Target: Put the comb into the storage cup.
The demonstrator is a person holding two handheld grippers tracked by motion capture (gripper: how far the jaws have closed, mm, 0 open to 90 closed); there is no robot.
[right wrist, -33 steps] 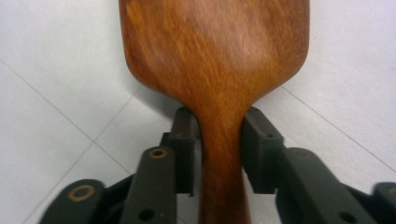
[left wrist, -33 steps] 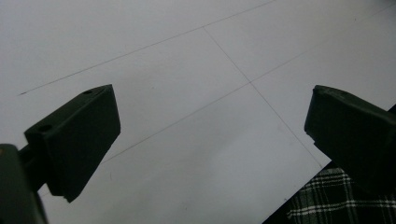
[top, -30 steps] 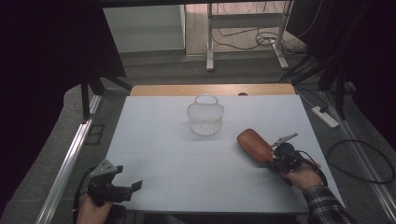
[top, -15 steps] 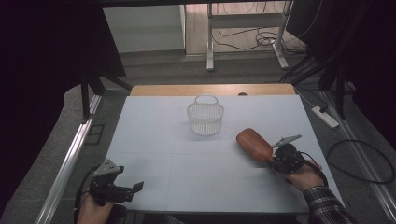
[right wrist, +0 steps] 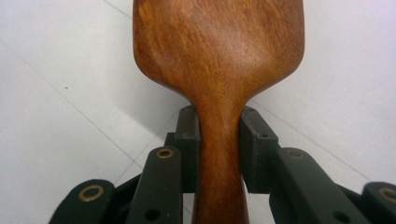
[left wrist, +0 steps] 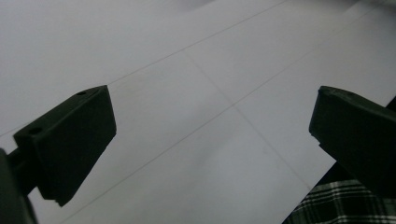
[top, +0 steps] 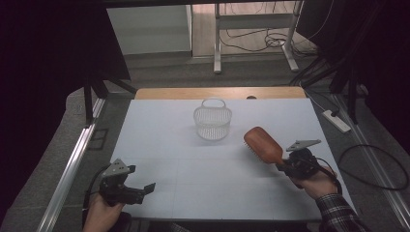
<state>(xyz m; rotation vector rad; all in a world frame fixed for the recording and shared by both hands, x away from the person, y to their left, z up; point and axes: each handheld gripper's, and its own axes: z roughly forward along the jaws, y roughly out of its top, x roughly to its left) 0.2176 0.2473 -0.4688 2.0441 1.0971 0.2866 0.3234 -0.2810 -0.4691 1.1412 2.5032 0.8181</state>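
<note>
A: Where was the brush?

B: The wooden hairbrush (top: 263, 144) was lifted near the counter's (top: 159, 125) right edge, the right tool (right wrist: 219, 144) clamped on its handle.

A: And the left tool (top: 145, 189)?

B: Jaws apart, holding nothing, at the near left corner.

A: Advice?

B: I think to keep the grip firm and the brush level. The wire basket (top: 212, 122) stood toward the far edge, with free counter between.

A white power strip (top: 335, 121) lies on the grey floor (top: 159, 72), beyond and right of the right gripper (top: 284, 166); a black cable loop (top: 370, 146) curls to that gripper's right, metal desk legs (top: 217, 38) far beyond
</note>
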